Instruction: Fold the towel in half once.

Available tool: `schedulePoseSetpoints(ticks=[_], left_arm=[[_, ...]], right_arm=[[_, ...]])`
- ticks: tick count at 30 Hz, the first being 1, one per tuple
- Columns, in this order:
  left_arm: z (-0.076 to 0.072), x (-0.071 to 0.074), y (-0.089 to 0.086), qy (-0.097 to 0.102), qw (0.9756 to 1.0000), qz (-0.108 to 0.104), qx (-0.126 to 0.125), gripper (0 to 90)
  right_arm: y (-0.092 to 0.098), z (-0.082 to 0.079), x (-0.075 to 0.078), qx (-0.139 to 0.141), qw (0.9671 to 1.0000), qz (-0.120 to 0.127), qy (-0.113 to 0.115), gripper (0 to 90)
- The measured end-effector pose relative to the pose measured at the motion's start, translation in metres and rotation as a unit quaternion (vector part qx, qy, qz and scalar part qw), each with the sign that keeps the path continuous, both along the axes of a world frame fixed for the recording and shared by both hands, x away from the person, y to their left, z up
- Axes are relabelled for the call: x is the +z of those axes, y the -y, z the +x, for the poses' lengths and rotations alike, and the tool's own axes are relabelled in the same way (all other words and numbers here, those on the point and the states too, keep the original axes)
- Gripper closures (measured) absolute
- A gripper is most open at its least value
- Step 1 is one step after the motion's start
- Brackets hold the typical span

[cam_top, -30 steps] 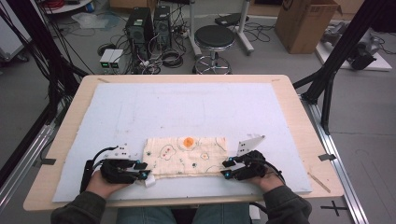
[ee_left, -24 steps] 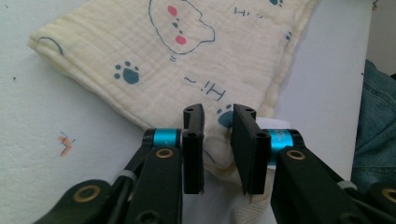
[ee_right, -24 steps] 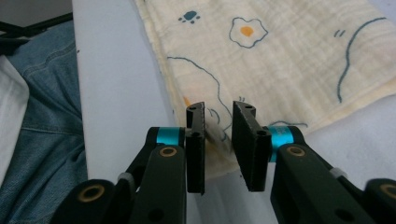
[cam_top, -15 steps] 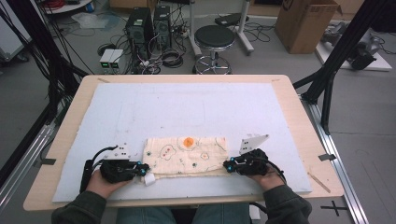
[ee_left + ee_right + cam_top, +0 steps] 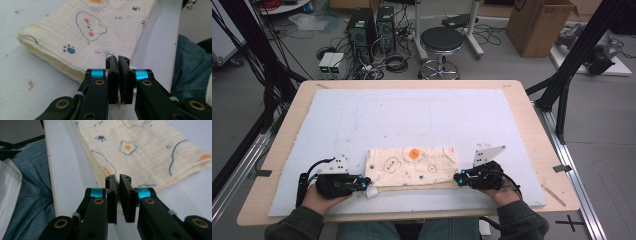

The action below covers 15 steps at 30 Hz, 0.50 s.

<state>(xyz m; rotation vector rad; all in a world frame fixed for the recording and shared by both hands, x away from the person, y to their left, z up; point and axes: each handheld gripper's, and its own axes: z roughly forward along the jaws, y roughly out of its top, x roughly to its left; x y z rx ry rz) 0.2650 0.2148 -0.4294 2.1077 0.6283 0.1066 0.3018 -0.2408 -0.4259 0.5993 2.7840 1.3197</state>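
Observation:
A folded cream cloth (image 5: 412,167) printed with cartoon shapes and an orange spot lies flat near the front of the white mat (image 5: 412,115). My left gripper (image 5: 364,186) is at the cloth's near left corner. In the left gripper view the jaws of the left gripper (image 5: 117,60) are pressed together on the edge of the cloth (image 5: 95,27), and a white scrap shows beneath them. My right gripper (image 5: 458,178) is at the near right corner. In the right gripper view, the right gripper (image 5: 118,178) has its jaws almost together on the corner of the cloth (image 5: 150,147).
The mat covers most of a wooden table (image 5: 532,115). The table's front edge runs just behind both hands, with the person's jeans (image 5: 30,170) below it. Beyond the table stand a stool (image 5: 442,40), computer towers and a cardboard box (image 5: 537,25).
Both grippers stay at the cloth's near corners. The right hand has shifted only slightly, and the cloth lies as before.

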Motion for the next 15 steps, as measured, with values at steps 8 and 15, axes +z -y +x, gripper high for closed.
schedulePoseSetpoints(ticks=[8,15], left_arm=[[0.002,0.006,0.0,0.003,0.9991,-0.042,-0.008,67.6],[0.008,0.001,0.006,-0.001,0.9999,-0.016,0.002,82.9]], right_arm=[[0.003,0.0,0.007,0.028,0.9974,0.064,-0.014,67.4],[-0.009,0.009,0.001,0.024,0.9984,0.045,-0.025,71.4]])
